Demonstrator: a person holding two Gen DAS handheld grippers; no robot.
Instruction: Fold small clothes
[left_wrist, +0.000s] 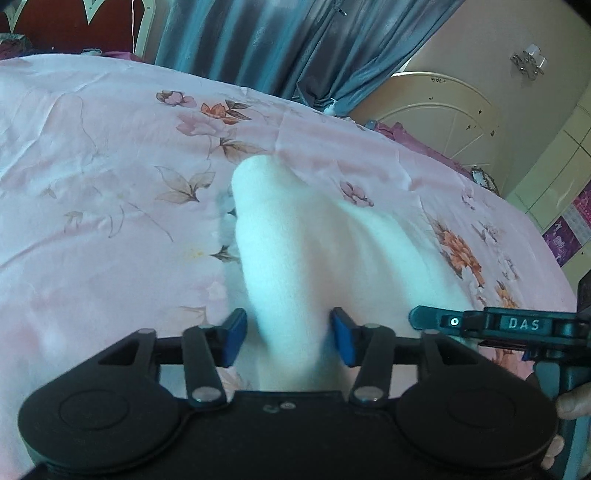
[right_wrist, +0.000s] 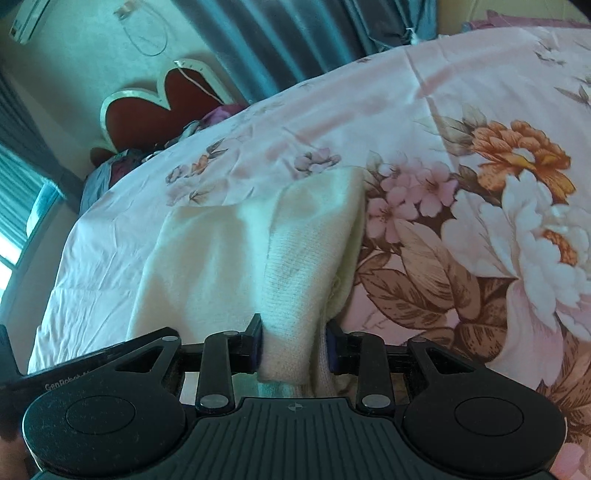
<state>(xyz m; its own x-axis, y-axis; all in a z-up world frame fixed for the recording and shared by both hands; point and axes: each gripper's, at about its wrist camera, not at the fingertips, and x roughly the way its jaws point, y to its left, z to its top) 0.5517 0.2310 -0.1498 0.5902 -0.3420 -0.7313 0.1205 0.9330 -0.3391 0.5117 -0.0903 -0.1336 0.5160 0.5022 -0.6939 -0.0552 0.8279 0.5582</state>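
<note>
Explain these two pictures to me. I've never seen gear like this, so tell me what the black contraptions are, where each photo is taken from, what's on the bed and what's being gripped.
Each black contraption is a hand-held gripper with two fingers, one in each of a person's hands. A camera sits on each gripper and looks forward along its fingers, so each picture is that gripper's own view.

Both look onto a bed covered by a pink floral sheet. On it lies a white knitted garment.

The right gripper is shut on a fold of that garment. In the left view, the left gripper has the cloth between its blue pads, but the left pad stands clear of it, so it reads as open.
</note>
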